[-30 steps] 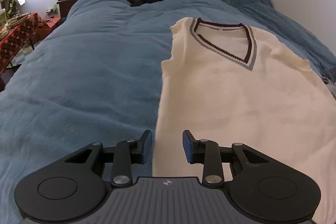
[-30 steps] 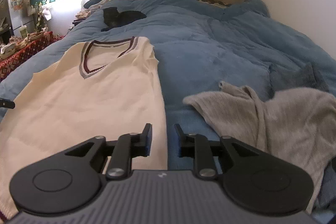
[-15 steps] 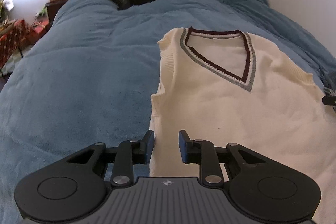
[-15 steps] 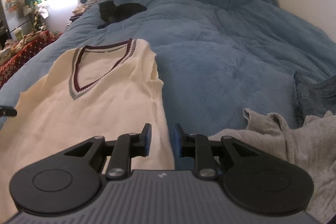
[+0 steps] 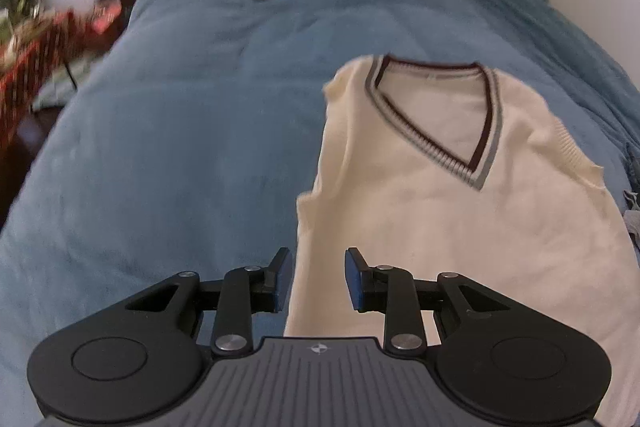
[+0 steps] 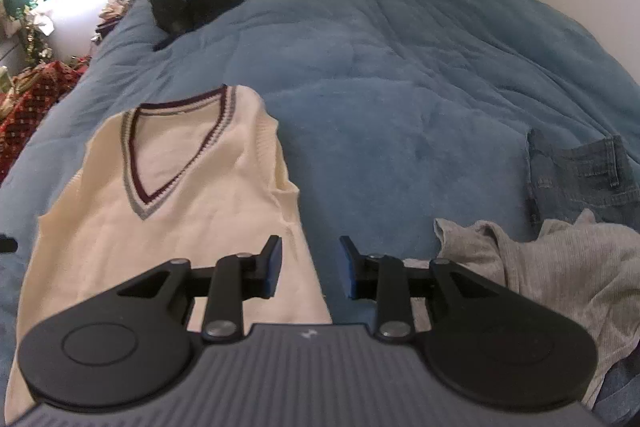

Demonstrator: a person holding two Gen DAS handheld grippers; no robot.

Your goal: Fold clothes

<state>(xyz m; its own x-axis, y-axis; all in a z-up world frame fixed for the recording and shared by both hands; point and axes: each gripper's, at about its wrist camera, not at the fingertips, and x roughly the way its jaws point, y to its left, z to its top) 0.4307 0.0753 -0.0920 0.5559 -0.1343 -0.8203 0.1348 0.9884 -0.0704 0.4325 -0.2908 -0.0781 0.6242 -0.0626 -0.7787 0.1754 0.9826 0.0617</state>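
Note:
A cream sleeveless V-neck vest [image 5: 460, 227] with maroon and grey trim lies flat on the blue bed cover [image 5: 192, 147]. It also shows in the right wrist view [image 6: 172, 211]. My left gripper [image 5: 318, 277] is open and empty, just above the vest's left side edge below the armhole. My right gripper [image 6: 308, 265] is open and empty, just above the vest's right side edge below the other armhole. Neither gripper holds cloth.
A black cat or dark bundle [image 6: 192, 7] lies at the far end of the bed. A grey knit garment [image 6: 540, 267] and blue jeans [image 6: 580, 179] lie to the right of the vest. A red patterned table [image 5: 24, 67] stands left of the bed.
Both grippers have moved forward along the vest's side edges toward the armholes. Both jaws have opened a little wider. The vest has not moved.

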